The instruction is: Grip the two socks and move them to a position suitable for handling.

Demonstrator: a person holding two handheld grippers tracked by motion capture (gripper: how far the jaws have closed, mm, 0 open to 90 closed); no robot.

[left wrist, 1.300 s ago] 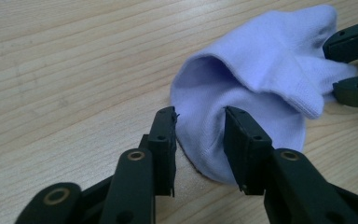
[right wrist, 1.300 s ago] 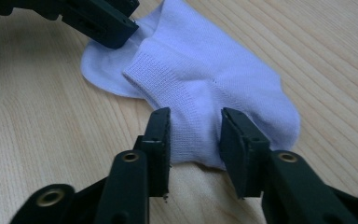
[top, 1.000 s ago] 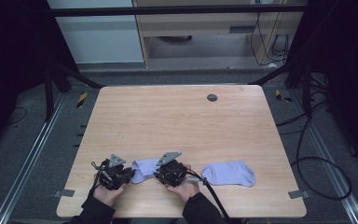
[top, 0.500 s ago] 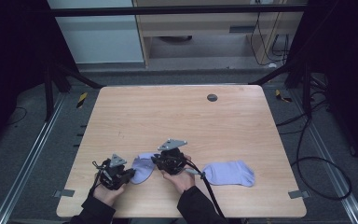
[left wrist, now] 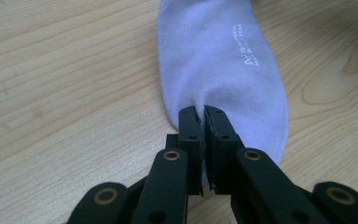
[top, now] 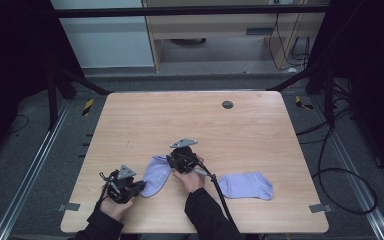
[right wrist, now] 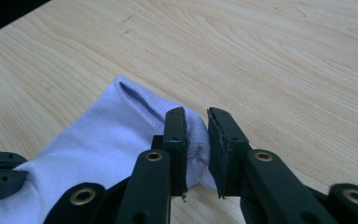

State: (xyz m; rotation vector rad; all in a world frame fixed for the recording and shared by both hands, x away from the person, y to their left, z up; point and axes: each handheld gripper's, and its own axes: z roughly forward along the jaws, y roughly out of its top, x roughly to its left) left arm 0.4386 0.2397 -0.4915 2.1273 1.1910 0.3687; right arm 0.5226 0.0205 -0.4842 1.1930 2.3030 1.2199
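Sock [top: 157, 175] work; our left gripper [left wrist: 204, 122] pinches its near end as anchor; our right gripper [right wrist: 196, 135], jaws just opening, straddles the far end unpressed; second sock [top: 245, 185] lies right of it.

Two lilac socks [top: 157, 173] [top: 245, 185], one table [top: 180, 120].

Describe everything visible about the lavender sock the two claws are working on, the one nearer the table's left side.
The pale lavender knit sock lies flat and slantwise on the light wooden table, near its front edge. Small white printed lettering marks its sole in the left gripper view. The left claw is shut on one end, puckering the fabric. At the other end, the right claw straddles a raised fold; its jaws have just been opening, with a visible gap on one side.
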